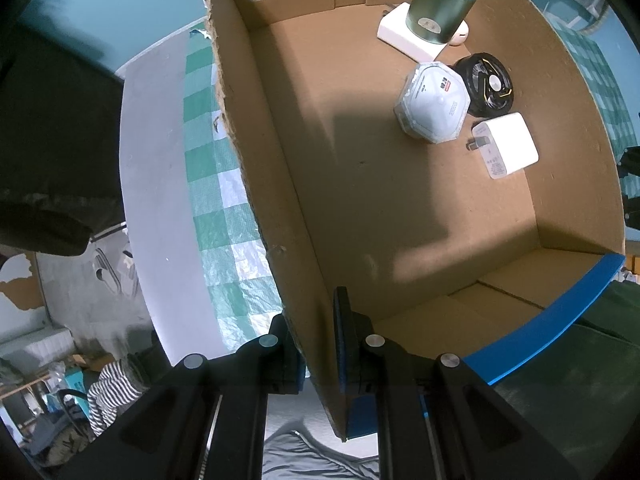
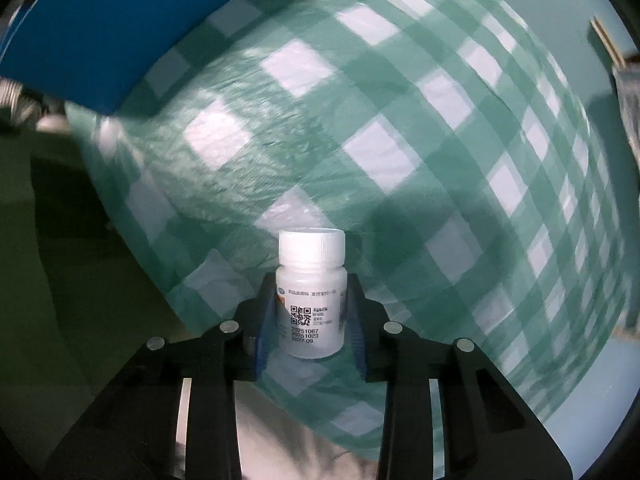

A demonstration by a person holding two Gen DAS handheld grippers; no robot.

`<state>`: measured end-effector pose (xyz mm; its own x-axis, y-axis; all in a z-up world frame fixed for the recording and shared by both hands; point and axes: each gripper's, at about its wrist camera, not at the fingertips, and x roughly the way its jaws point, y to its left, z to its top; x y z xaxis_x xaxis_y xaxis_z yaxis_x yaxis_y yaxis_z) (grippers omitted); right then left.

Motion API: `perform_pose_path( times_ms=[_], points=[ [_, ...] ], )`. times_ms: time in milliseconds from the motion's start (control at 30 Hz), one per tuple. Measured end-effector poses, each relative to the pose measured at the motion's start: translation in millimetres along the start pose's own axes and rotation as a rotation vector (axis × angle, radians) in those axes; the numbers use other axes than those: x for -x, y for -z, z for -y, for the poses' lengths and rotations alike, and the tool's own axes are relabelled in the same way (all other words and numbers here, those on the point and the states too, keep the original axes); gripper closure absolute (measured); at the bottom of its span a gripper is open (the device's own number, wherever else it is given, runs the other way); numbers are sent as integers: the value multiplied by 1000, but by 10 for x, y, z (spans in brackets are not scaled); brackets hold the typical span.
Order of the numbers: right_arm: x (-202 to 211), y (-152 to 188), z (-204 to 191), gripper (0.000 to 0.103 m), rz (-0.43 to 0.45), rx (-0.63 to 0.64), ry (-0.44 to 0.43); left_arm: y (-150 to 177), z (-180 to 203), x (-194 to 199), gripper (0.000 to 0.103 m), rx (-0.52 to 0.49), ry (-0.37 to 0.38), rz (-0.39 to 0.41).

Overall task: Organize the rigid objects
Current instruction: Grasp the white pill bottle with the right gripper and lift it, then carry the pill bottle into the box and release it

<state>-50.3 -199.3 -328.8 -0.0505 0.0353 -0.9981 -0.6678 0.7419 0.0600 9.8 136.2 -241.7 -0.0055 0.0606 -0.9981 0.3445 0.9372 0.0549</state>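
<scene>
Right tool [image 2: 311, 312] is clamping the small white plastic pill bottle [image 2: 311, 300] at mid-body over the green-checked worktop [image 2: 360, 120]; light, stiff, slick label. Left tool [image 1: 316, 344] is pinching the brown cardboard box wall [image 1: 256, 184].

left hand-held gripper [image 1: 316, 344] | black, blue pads, silver pins | right hand-held gripper [image 2: 311, 312] | same

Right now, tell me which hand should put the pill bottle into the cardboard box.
Right: the right gripper already clasps the pill bottle, while the left gripper is clamped on the cardboard box wall.
</scene>
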Motion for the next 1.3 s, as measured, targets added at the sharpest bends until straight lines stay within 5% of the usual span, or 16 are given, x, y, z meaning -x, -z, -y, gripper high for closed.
perform_pose_path(
  times_ms=[267,600,1067,1300],
  points=[
    [133,-160,431,71,20,-291,-112,0,3,-16,91,-3,3,-4],
    [393,-400,700,71,36,-453,-147,-2,-33,21,91,1,12,3],
    [1055,-921,882,71,115,-496,-174,-13,-140,76,91,19,35,19],
    [1285,-1253,418,71,171,-439,-168,-14,-179,87,91,14,43,25]
  ],
)
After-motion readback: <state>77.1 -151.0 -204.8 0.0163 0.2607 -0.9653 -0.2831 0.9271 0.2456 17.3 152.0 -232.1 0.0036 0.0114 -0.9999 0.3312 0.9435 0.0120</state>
